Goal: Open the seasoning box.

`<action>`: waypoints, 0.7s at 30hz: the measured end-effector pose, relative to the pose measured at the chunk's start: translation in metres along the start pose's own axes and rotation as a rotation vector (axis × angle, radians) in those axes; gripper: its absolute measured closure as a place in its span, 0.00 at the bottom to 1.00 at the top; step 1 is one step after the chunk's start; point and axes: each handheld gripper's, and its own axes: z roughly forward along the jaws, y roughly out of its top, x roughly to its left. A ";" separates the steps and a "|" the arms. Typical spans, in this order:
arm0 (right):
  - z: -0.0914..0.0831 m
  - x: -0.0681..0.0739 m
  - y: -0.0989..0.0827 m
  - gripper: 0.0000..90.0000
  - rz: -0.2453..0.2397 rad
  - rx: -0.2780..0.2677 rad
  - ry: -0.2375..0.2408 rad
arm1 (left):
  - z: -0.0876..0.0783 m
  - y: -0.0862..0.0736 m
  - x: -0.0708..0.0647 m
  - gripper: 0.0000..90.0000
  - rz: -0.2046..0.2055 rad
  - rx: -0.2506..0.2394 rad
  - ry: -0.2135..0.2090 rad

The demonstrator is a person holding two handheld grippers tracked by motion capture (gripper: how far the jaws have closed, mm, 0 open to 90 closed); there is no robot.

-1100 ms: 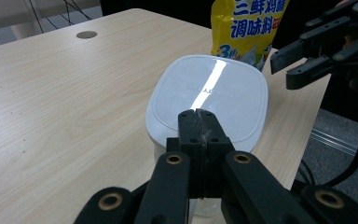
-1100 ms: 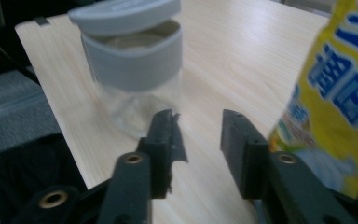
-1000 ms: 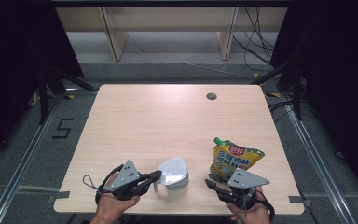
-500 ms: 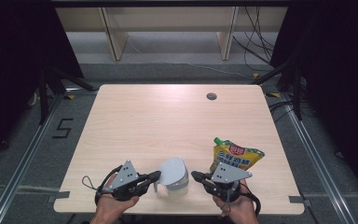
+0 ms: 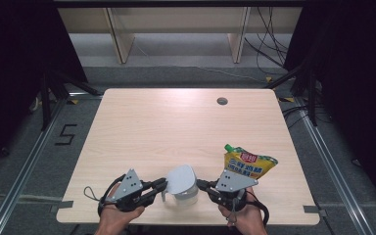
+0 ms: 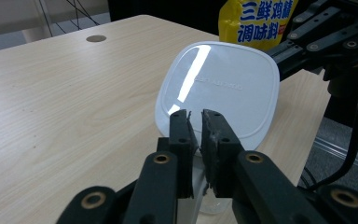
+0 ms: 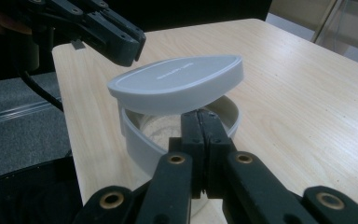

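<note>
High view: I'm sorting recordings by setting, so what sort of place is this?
Probably a lab recording station, not a kitchen: a bare wooden table inside a dark metal frame, loose cables on the grey floor, and a taped floor number.

The far and left stretches of the table [image 5: 142, 127] lie open for a hand to pass. At the near edge, the white container [image 5: 186, 192] with its tilted lid [image 5: 181, 177] stands between the two grippers, and the yellow seasoning pouch [image 5: 247, 164] blocks the right side just behind the right gripper [image 5: 201, 185].
</note>
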 end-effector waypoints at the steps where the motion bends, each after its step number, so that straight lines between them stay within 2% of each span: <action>1: 0.000 0.001 0.000 1.00 0.013 -0.004 -0.003 | -0.003 -0.001 0.001 0.85 -0.007 -0.008 0.002; 2: 0.000 0.000 0.001 1.00 0.010 -0.002 0.000 | -0.004 -0.002 0.003 0.84 -0.005 -0.014 -0.009; 4: 0.000 0.000 0.001 1.00 0.003 0.002 -0.002 | -0.009 -0.006 0.004 0.82 -0.004 0.004 -0.009; 5: 0.001 0.001 0.001 1.00 0.010 -0.004 0.002 | -0.010 -0.009 0.004 0.80 -0.025 0.008 0.000; 6: 0.003 0.000 0.001 1.00 -0.005 -0.018 -0.001 | -0.010 -0.012 0.006 0.77 -0.022 0.012 -0.013; 7: 0.003 0.001 0.002 1.00 0.002 -0.014 0.003 | -0.010 -0.016 0.006 0.73 -0.034 0.025 -0.006; 9: 0.004 0.003 0.005 1.00 -0.002 -0.021 0.008 | -0.008 -0.026 0.008 0.71 -0.022 0.069 -0.001; 10: 0.004 0.003 0.005 1.00 -0.002 -0.021 0.008 | -0.008 -0.026 0.008 0.70 -0.022 0.069 -0.001; 11: 0.003 0.003 0.006 1.00 -0.011 -0.013 0.010 | -0.006 -0.030 0.008 0.70 -0.043 0.073 0.000; 13: 0.003 0.004 0.007 1.00 -0.028 -0.017 0.010 | -0.003 -0.036 0.010 0.68 -0.039 0.104 0.007; 14: 0.003 0.005 0.007 1.00 -0.017 -0.017 0.006 | -0.001 -0.037 0.011 0.67 -0.039 0.112 0.006; 16: 0.002 0.005 0.008 1.00 -0.019 -0.009 0.016 | 0.001 -0.039 0.013 0.66 -0.016 0.122 0.011; 17: 0.002 0.005 0.008 1.00 -0.020 -0.010 0.015 | 0.001 -0.040 0.012 0.65 -0.037 0.121 0.021; 19: 0.002 0.005 0.009 1.00 -0.027 -0.011 0.017 | 0.002 -0.041 0.014 0.65 -0.045 0.121 0.010; 21: 0.002 0.005 0.009 1.00 -0.028 -0.010 0.018 | 0.002 -0.041 0.014 0.65 -0.035 0.123 0.008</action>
